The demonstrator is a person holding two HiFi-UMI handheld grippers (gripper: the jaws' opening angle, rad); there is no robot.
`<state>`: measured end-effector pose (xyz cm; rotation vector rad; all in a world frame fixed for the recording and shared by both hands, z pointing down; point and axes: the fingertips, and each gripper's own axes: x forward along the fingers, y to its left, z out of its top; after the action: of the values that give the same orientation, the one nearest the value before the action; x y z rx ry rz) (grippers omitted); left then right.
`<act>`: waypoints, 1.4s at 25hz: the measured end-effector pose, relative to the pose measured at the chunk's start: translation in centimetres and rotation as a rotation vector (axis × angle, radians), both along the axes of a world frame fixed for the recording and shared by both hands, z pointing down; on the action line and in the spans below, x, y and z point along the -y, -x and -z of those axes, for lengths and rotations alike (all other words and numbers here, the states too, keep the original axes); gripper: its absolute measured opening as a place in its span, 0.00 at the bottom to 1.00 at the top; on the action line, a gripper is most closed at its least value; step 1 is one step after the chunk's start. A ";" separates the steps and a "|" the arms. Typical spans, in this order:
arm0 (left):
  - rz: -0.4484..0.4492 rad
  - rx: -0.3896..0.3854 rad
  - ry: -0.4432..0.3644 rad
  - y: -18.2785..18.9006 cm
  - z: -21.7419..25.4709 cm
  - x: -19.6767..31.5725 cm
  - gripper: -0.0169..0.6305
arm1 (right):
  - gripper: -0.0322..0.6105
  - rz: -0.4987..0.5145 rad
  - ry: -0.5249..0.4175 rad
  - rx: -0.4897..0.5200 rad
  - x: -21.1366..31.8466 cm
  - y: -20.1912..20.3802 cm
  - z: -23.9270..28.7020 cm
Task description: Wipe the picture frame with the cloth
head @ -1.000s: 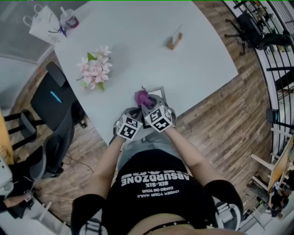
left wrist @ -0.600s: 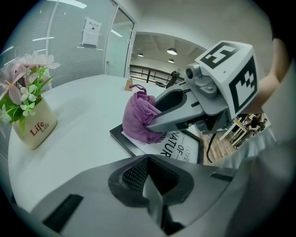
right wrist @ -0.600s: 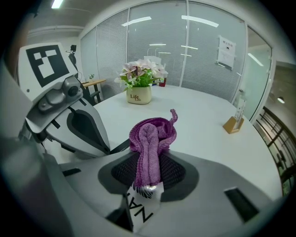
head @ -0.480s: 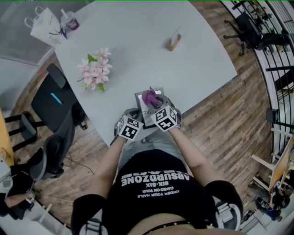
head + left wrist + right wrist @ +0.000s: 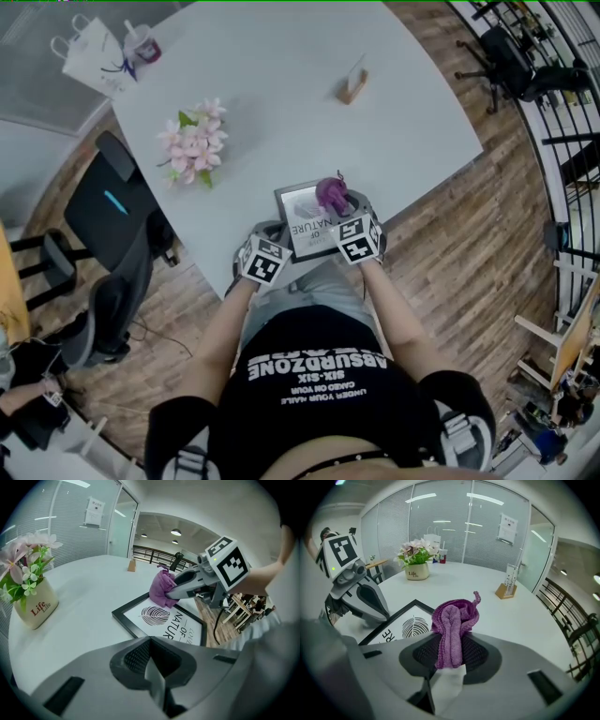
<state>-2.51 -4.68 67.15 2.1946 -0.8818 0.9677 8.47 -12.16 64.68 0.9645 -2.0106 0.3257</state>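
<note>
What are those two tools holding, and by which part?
The right tool pinches the purple cloth by one bunched end; the left tool is shut, empty.

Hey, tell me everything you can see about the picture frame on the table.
The picture frame is a thin black rectangle around a white print with a dark leaf motif and the word NATURE. It lies flat on the white table, near the edge closest to the person. The purple cloth, clamped in the right gripper, rests on its far right corner. The left gripper, shut, sits beside its left edge; contact is unclear.
</note>
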 end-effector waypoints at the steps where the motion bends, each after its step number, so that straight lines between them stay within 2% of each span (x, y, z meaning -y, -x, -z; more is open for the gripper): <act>1: 0.001 -0.001 0.002 0.0 0.0 0.0 0.05 | 0.26 -0.007 -0.002 0.005 0.0 -0.1 0.0; 23: 0.003 0.006 0.004 -0.1 0.0 -0.1 0.05 | 0.26 -0.028 0.011 0.022 -4.0 -0.6 -0.1; 35: -0.009 0.006 0.015 -0.3 0.0 -0.1 0.05 | 0.26 0.009 0.041 0.030 -4.0 0.4 -0.3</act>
<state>-2.23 -4.56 67.12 2.1855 -0.8658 0.9823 8.10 -8.18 64.96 0.9305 -2.0274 0.3772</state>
